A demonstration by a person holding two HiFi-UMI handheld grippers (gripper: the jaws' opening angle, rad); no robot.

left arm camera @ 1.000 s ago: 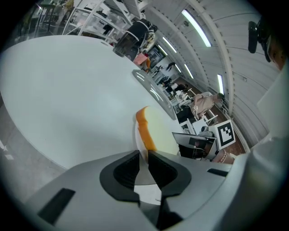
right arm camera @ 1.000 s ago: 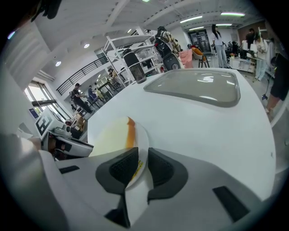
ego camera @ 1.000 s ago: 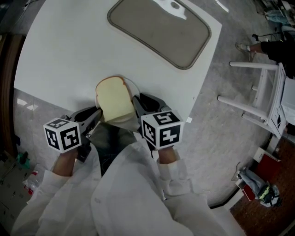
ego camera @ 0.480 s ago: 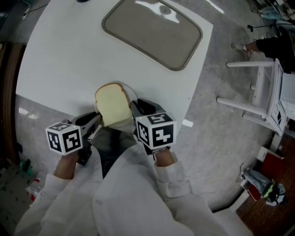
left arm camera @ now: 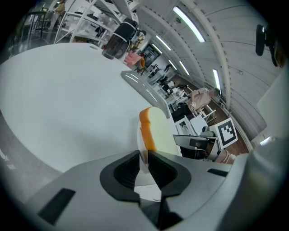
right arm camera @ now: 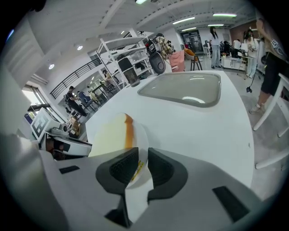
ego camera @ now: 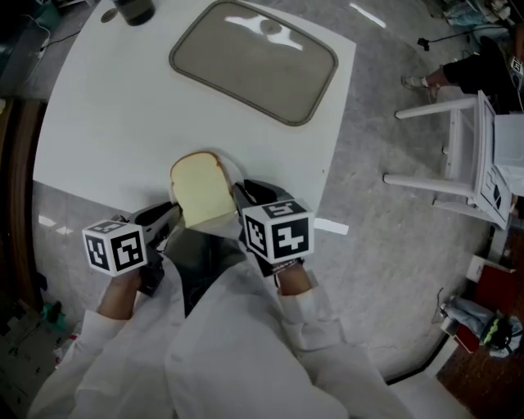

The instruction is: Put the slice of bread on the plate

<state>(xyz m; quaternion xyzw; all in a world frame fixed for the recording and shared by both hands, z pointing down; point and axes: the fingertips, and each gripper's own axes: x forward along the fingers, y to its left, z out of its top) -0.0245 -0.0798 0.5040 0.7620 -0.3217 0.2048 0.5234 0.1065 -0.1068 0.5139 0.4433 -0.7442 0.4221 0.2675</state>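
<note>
Bread slice [ego camera: 201, 190] lay on the plate [ego camera: 236, 170], low at frame centre, by the table [ego camera: 123, 106] edge. Left gripper [ego camera: 172, 213] and right gripper [ego camera: 241, 193] each pinched the plate's rim from opposite sides, probably to keep it level.

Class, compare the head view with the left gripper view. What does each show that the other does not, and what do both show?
Only the head view: the left hand-held gripper's own marker cube. Only the left gripper view: that gripper's jaws shut on the plate's rim, and the ceiling lights. Both: the bread on the plate, the table, the tray and the dark jug.
</note>
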